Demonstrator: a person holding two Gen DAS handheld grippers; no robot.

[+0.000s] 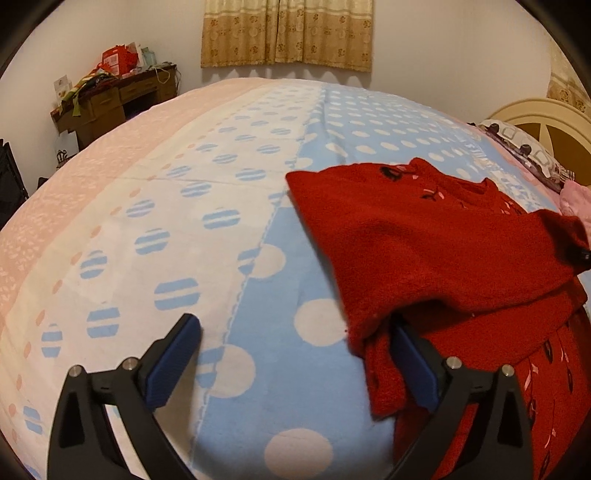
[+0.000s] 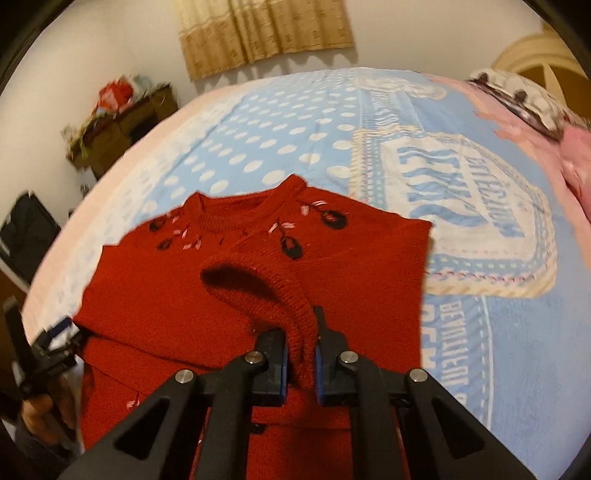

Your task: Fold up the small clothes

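Note:
A red knitted sweater [image 2: 155, 280] with black and pink embroidery near its neck lies on the bed. In the right wrist view my right gripper [image 2: 301, 339] is shut on a ribbed sleeve cuff [image 2: 291, 306], which is lifted over the sweater's body. In the left wrist view my left gripper [image 1: 295, 332] stands wide open at the sweater's [image 1: 443, 251] left edge. Its right finger [image 1: 413, 362] is tucked under a folded red sleeve, and its left finger [image 1: 173, 362] is over bare blanket. Nothing is pinched between them. The left gripper [image 2: 48, 343] also shows at the sweater's left side.
The bed carries a blue, white and pink dotted blanket [image 1: 258, 229]. A patterned pillow [image 1: 524, 147] and pink cloth [image 1: 572, 199] lie by the headboard at right. A cluttered wooden desk [image 1: 110, 99] stands against the far wall, under a beige curtain [image 1: 288, 33].

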